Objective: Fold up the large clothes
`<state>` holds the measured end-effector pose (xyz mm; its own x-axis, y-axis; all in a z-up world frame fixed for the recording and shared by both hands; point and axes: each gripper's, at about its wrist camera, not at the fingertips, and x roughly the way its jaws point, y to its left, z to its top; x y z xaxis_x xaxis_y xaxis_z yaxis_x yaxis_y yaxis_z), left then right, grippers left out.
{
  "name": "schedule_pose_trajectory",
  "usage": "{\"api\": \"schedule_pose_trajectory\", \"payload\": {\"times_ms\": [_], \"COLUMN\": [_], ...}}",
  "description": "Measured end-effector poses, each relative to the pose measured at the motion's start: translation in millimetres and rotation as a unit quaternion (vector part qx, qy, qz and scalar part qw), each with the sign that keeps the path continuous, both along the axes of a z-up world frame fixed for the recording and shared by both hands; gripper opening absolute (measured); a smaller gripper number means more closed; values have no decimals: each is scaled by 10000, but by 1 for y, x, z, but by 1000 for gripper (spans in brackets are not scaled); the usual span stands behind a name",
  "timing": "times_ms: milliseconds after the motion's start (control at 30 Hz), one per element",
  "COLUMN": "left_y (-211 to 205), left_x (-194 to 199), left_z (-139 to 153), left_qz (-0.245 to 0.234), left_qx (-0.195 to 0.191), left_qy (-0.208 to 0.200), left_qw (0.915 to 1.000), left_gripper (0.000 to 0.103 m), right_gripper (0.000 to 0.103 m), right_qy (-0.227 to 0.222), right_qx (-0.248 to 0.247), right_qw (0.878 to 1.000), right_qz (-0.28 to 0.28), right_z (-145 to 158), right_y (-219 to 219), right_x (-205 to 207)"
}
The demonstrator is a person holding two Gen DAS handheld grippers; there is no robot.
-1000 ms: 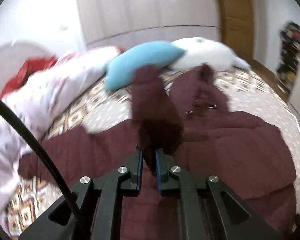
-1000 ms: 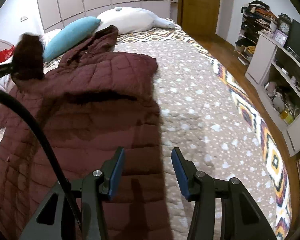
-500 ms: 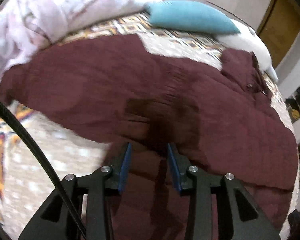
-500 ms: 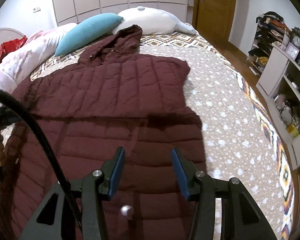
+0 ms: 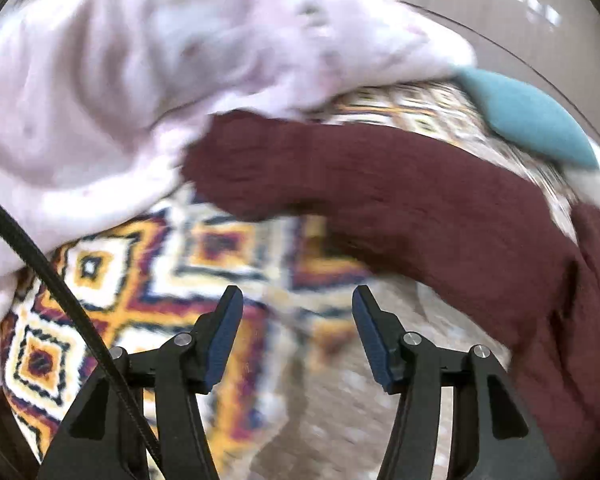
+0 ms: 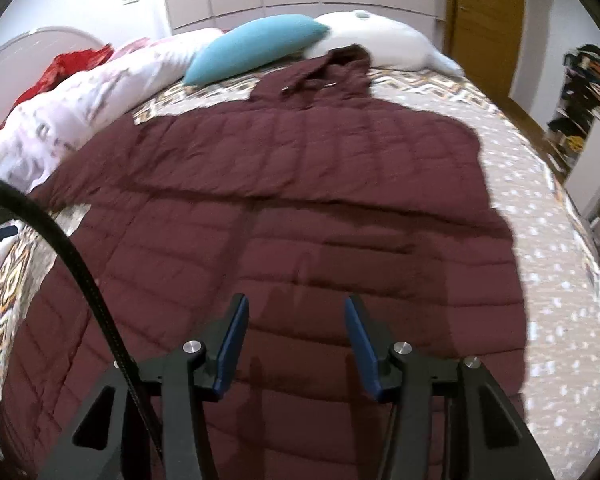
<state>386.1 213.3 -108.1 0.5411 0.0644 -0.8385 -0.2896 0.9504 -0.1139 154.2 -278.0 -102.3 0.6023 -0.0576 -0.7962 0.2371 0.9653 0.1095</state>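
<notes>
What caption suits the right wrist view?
Open right gripper above a maroon puffer jacket spread on a patterned bed.

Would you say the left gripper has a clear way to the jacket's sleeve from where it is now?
Probably yes. The left gripper is open with nothing between its fingers, and the sleeve lies flat on the bedspread just ahead, uncovered. The pale duvet only borders the cuff.

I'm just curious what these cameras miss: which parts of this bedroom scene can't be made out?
- Jacket hem: right wrist view, cut off by the bottom edge and hidden behind the right tool.
- Quilt print: left wrist view, motion blur.
- Shelf items: right wrist view, too small and blurred.
</notes>
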Motion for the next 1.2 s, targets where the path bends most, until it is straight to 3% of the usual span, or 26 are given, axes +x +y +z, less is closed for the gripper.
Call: {"api": "schedule_pose_trajectory", "payload": {"times_ms": [200,367,500,600,633,667,700,733,833,900,1033,1067,1100,1133,1200], "left_y": [65,90,94,88,85,81,79,76,67,58,42,35,29,24,13], "left_x": [19,41,60,73,77,80,83,81,76,78,84,85,87,89,87], "left_z": [-19,-41,-46,-41,-38,-37,-39,-40,-35,-34,-34,-32,-29,-27,-20], "left_qz": [351,521,609,677,600,462,408,436,456,425,287,220,101,13,-74], "left_qx": [-1134,-1863,-1996,-1645,-1625,-1787,-2009,-2243,-2449,-2515,-2573,-2373,-2203,-2079,-1924], "left_qy": [76,145,35,74,29,56,160,156,-34,-45,10,-4,-14,43,81], "left_qw": [9929,9810,9780,9840,9849,9828,9786,9734,9685,9669,9659,9712,9754,9781,9813], "left_gripper": [58,62,77,76,67,42,35,35,37,54,58,47,21,7,3], "right_gripper": [54,64,67,72,72,73,74,74,75,76,77,77,77,77,77], "right_qy": [145,11,-81,-125,-128,-125,-123,-123,-161,-189,-229,-241,-251,-259,-274], "right_qx": [77,-131,-166,-155,-187,-231,-272,-288,-190,-123,-80,-57,-39,-21,1], "right_qw": [9997,9997,9997,9996,9995,9994,9993,9992,9994,9994,9993,9993,9993,9993,9992], "right_qz": [153,194,189,212,223,230,238,246,250,254,267,270,272,273,275], "right_z": [-23,-32,-38,-41,-42,-43,-43,-43,-44,-45,-45,-45,-46,-46,-46], "right_y": [19,29,29,29,31,32,33,34,31,29,28,28,27,27,27], "right_x": [12,13,11,12,13,13,14,15,14,14,13,12,13,12,12]}}
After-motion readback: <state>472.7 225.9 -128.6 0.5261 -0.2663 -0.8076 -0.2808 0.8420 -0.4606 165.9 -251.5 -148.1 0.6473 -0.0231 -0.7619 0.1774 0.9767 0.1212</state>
